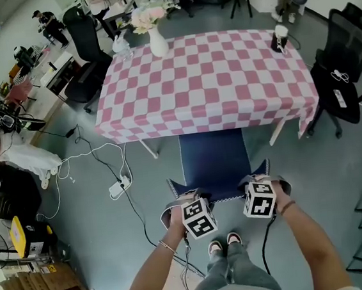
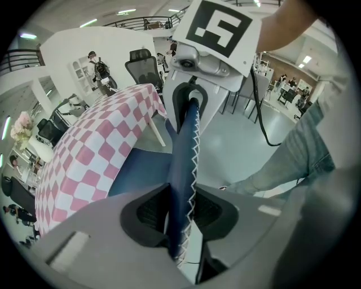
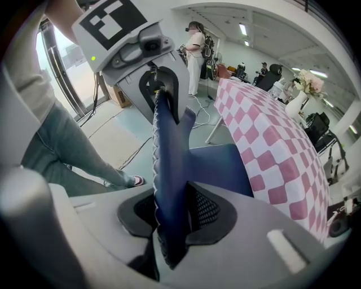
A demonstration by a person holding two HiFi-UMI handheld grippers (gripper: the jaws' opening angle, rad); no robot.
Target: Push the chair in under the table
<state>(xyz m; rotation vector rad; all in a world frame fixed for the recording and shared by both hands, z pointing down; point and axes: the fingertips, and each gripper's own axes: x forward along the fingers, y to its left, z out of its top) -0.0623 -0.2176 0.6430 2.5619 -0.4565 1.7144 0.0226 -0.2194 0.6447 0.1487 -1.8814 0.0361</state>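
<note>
Straight ahead of me stands bench. Left tongs and right tongs clamp chair back crosswise. Seat apparently part-under, so I push forward.

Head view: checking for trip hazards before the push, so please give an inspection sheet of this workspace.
Surface: table under a checked cloth.
Job's things: blue chair, seat partly under the table.
Clutter: vase of flowers and a small dark item on the table.
Grippers: left gripper and right gripper both shut on the chair's backrest.
Cables: power strip, leads trailing, on the floor left of the chair.
Surroundings: office chairs either side, boxes lower left, person far left.
</note>
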